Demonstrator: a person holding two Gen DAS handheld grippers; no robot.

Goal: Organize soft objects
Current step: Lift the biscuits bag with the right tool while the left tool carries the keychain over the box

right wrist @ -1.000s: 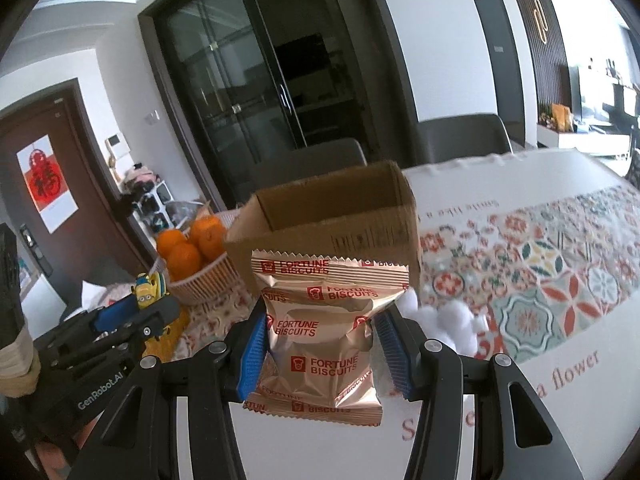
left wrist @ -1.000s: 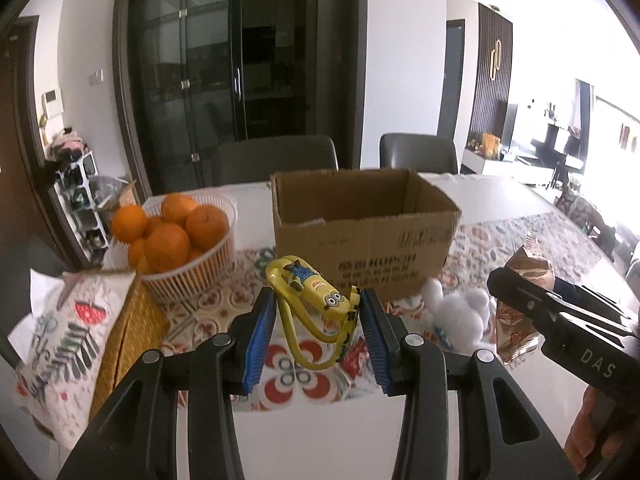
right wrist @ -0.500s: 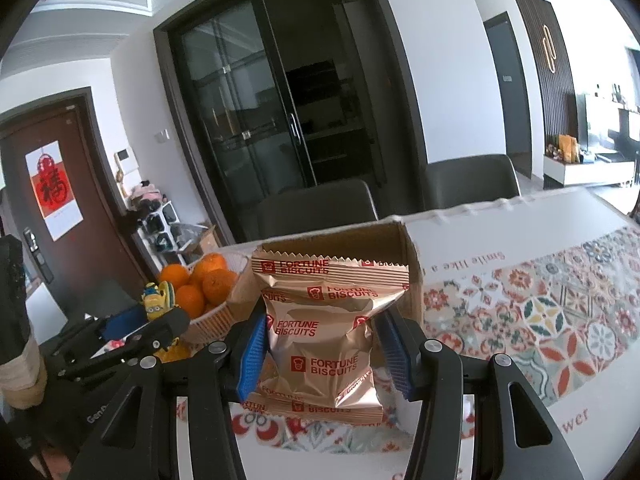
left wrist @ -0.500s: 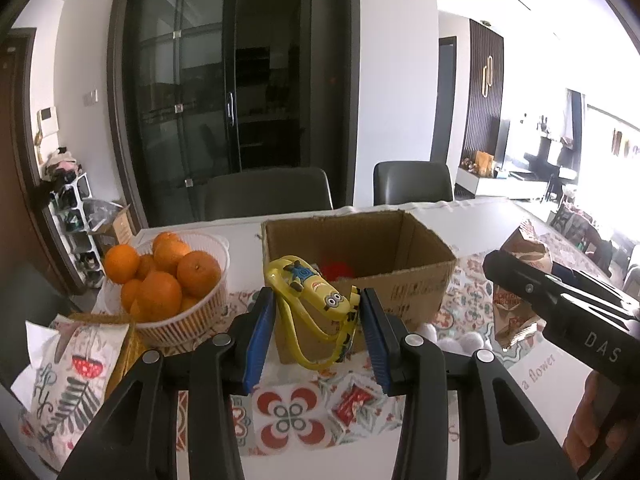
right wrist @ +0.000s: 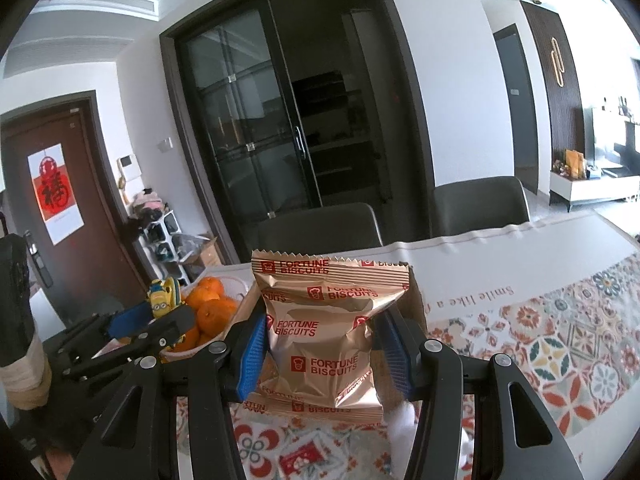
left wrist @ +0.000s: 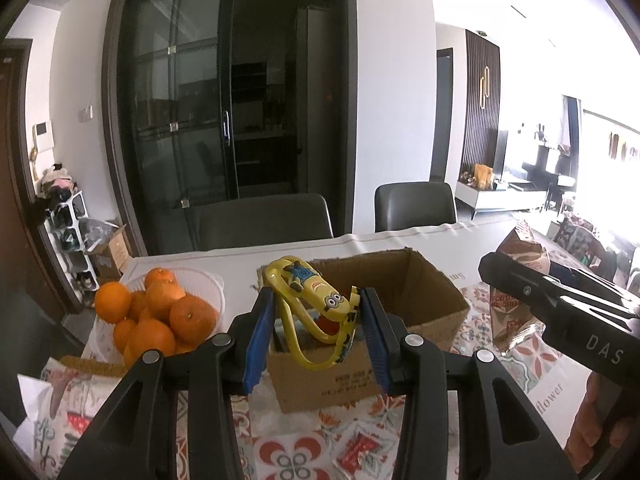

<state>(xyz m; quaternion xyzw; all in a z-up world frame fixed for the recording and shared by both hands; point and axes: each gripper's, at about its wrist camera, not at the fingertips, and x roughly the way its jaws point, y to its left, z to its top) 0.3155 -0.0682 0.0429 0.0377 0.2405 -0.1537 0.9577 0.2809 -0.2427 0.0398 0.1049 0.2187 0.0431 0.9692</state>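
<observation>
Left gripper is clenching a yellow toy, right gripper a biscuit packet; the box is lying just ahead, below the toy.

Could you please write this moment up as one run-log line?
left tool: shut on yellow minion toy | right tool: shut on biscuit packet | cardboard box: open, on table | both items held above table
</observation>
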